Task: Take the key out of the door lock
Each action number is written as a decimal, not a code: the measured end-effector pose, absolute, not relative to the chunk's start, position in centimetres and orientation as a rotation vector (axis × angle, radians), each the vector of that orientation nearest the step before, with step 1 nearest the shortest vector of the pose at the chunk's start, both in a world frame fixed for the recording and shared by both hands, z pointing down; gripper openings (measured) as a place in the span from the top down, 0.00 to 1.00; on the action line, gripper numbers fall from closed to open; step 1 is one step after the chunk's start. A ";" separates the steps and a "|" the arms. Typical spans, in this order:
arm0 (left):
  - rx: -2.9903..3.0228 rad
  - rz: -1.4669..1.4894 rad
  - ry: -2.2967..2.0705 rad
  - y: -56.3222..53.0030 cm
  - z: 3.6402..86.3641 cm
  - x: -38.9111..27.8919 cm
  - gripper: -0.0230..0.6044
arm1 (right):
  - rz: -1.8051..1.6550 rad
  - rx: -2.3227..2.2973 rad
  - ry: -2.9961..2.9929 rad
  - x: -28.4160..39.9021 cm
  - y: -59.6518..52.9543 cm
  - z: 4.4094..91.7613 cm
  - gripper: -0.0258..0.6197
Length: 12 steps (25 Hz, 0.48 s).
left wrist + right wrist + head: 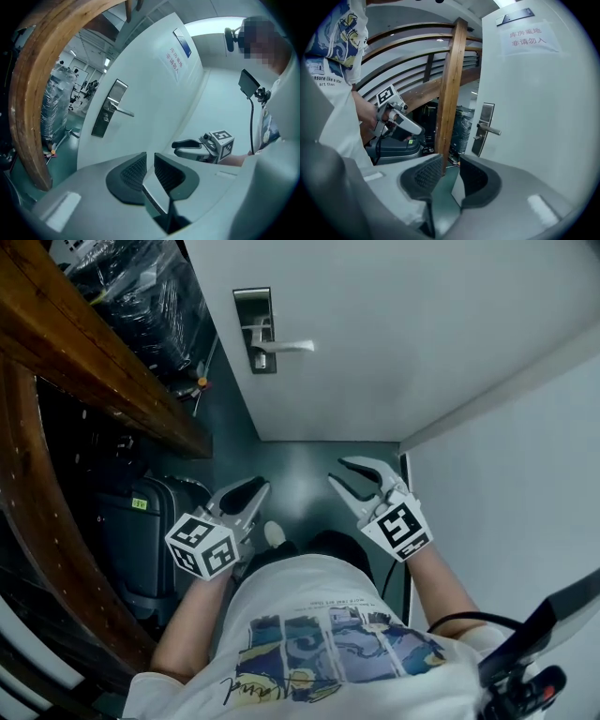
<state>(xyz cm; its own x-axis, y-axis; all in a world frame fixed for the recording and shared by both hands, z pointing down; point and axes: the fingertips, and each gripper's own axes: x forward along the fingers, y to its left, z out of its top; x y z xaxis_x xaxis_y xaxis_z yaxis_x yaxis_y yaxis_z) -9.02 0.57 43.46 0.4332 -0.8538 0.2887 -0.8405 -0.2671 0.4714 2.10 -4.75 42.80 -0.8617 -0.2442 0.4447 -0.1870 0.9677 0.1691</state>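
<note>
At lower left of the head view, your left tongs (251,491) stand slightly apart and empty. Above them, at upper centre, the door lock (255,331) sits on the white door (422,324), its lever handle (284,346) pointing right; any key there is too small to make out. Right of centre, your right tongs (343,474) gape wider, also empty, well apart from the lock.
</note>
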 end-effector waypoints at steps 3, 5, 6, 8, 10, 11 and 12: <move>2.131 -0.030 -1.388 -0.9 43.9 -10.2 0.86 | -0.184 0.356 -2.648 0.6 -7.3 42.3 0.80; 2.101 -0.062 -1.382 -1.9 44.3 -11.1 0.85 | -0.193 0.365 -2.655 -0.5 -9.0 41.8 0.79; 2.081 -0.084 -1.386 -2.5 44.4 -11.5 0.85 | -0.206 0.357 -2.659 -1.0 -9.9 41.5 0.79; 2.047 -0.119 -1.404 -3.8 44.7 -12.3 0.85 | -0.247 0.331 -2.673 -2.0 -12.1 40.8 0.78; 2.014 -0.144 -1.425 -5.3 44.9 -13.0 0.84 | -0.297 0.295 -2.679 -3.2 -14.5 40.3 0.76; 1.992 -0.161 -1.436 -6.0 45.0 -13.4 0.84 | -0.311 0.278 -2.681 -3.9 -15.7 40.0 0.75; 1.970 -0.181 -1.447 -6.8 45.1 -13.7 0.84 | -0.325 0.260 -2.681 -4.7 -16.9 39.7 0.75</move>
